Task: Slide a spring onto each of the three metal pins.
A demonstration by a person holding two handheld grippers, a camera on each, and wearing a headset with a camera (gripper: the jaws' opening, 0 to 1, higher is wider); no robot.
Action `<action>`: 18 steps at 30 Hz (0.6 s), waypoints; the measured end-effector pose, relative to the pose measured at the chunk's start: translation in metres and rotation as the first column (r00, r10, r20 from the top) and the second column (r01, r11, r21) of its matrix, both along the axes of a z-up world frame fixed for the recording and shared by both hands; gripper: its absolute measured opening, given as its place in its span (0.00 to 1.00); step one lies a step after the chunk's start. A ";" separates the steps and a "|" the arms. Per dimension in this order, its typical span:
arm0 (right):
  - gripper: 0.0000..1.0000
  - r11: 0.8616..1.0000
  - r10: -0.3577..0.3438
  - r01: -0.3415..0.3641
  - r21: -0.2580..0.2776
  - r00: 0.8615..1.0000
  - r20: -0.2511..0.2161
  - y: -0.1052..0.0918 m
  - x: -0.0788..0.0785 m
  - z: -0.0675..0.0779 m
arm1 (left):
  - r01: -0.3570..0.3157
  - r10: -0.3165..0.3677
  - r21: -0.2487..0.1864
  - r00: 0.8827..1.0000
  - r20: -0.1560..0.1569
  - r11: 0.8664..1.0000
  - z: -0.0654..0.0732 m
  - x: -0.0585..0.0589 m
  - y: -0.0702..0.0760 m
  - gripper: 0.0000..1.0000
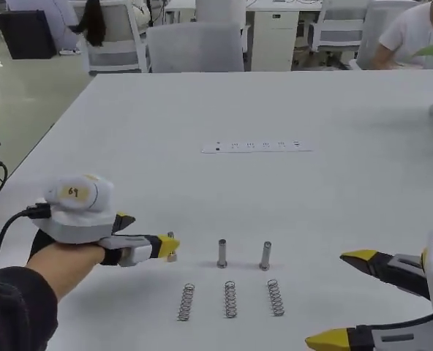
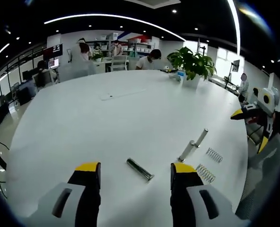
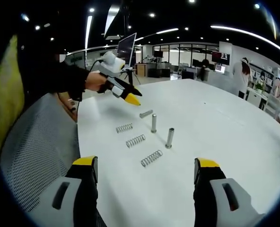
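Metal pin at left lies toppled (two other pins stand) between spread jaws of the left gripper; the right gripper gapes, right of three springs.

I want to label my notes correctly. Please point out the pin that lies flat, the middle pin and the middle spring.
pin that lies flat (image 2: 140, 169), left gripper view, middle of its shaft.
middle pin (image 1: 221, 253), head view, middle of its upright shaft.
middle spring (image 1: 230, 299), head view, its central coils.
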State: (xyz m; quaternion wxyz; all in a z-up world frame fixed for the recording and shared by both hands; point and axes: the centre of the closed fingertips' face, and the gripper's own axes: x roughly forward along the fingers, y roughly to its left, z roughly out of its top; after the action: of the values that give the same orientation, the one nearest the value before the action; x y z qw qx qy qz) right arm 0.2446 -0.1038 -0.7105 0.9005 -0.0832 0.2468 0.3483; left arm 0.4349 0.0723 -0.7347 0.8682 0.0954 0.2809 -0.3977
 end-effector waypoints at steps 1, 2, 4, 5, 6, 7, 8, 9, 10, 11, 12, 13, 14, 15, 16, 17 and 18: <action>0.83 1.000 0.001 -0.001 0.000 1.000 -0.002 0.000 0.000 0.000 | -0.004 0.004 0.000 1.000 -0.005 1.000 -0.001 0.002 -0.001 0.54; 0.83 1.000 0.002 -0.002 -0.001 1.000 -0.002 0.000 0.000 -0.001 | -0.010 0.010 -0.001 1.000 -0.012 1.000 -0.002 0.003 -0.003 0.54; 0.83 1.000 0.002 -0.002 0.000 1.000 -0.004 0.000 0.000 -0.001 | -0.014 0.014 0.005 1.000 -0.014 1.000 -0.004 0.006 -0.005 0.52; 0.83 1.000 0.002 -0.002 0.000 1.000 -0.005 0.000 0.000 -0.002 | -0.016 0.016 0.012 1.000 -0.015 1.000 -0.006 0.007 -0.006 0.51; 0.83 1.000 0.002 -0.002 -0.001 1.000 -0.006 -0.001 -0.001 -0.002 | -0.018 0.019 0.023 1.000 -0.018 1.000 -0.008 0.008 -0.007 0.50; 0.83 1.000 0.001 -0.001 -0.001 1.000 -0.007 -0.001 -0.001 -0.003 | -0.021 0.021 0.029 1.000 -0.020 0.999 -0.010 0.009 -0.008 0.49; 0.83 1.000 0.000 0.000 -0.001 1.000 -0.008 -0.002 -0.001 -0.003 | -0.023 0.024 0.035 0.999 -0.024 0.999 -0.012 0.009 -0.008 0.48; 0.83 1.000 -0.001 0.001 0.000 1.000 -0.011 -0.002 -0.001 -0.004 | -0.027 0.028 0.042 0.999 -0.030 0.999 -0.015 0.010 -0.009 0.47; 0.83 1.000 -0.001 0.001 -0.001 1.000 -0.012 -0.003 -0.001 -0.004 | -0.028 0.029 0.045 0.999 -0.033 0.999 -0.017 0.011 -0.009 0.47; 0.83 1.000 -0.001 0.001 -0.002 1.000 -0.013 -0.003 -0.001 -0.004 | -0.026 0.027 0.047 0.999 -0.038 0.999 -0.019 0.011 -0.011 0.46; 0.83 1.000 -0.002 0.002 -0.002 1.000 -0.013 -0.003 -0.001 -0.005 | -0.024 0.026 0.048 0.999 -0.043 0.999 -0.020 0.011 -0.013 0.45; 0.83 1.000 -0.003 0.003 -0.001 1.000 -0.015 -0.004 -0.001 -0.005 | -0.022 0.024 0.054 0.999 -0.044 0.998 -0.023 0.012 -0.014 0.44; 0.83 1.000 -0.004 0.004 0.000 1.000 -0.016 -0.004 -0.001 -0.005 | -0.022 0.025 0.064 0.999 -0.045 0.998 -0.025 0.012 -0.014 0.43; 0.83 1.000 -0.005 0.005 -0.001 1.000 -0.016 -0.004 -0.001 -0.006 | -0.024 0.027 0.066 0.999 -0.044 0.998 -0.025 0.013 -0.015 0.42; 0.83 1.000 -0.005 0.005 -0.002 1.000 -0.017 -0.005 -0.001 -0.006 | -0.025 0.028 0.073 0.998 -0.048 0.997 -0.026 0.014 -0.017 0.40; 0.83 1.000 -0.005 0.005 -0.001 1.000 -0.019 -0.005 -0.001 -0.006 | -0.032 0.035 0.079 0.998 -0.048 0.996 -0.027 0.015 -0.017 0.39; 0.83 1.000 -0.004 0.004 -0.001 1.000 -0.019 -0.005 -0.002 -0.006 | -0.034 0.038 0.082 0.998 -0.047 0.996 -0.027 0.016 -0.018 0.38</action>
State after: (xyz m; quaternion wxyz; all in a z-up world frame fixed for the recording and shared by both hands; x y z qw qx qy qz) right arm 0.2431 -0.1086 -0.7165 0.8988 -0.0801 0.2557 0.3470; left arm 0.4510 0.0547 -0.7618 0.8635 0.1157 0.3197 -0.3725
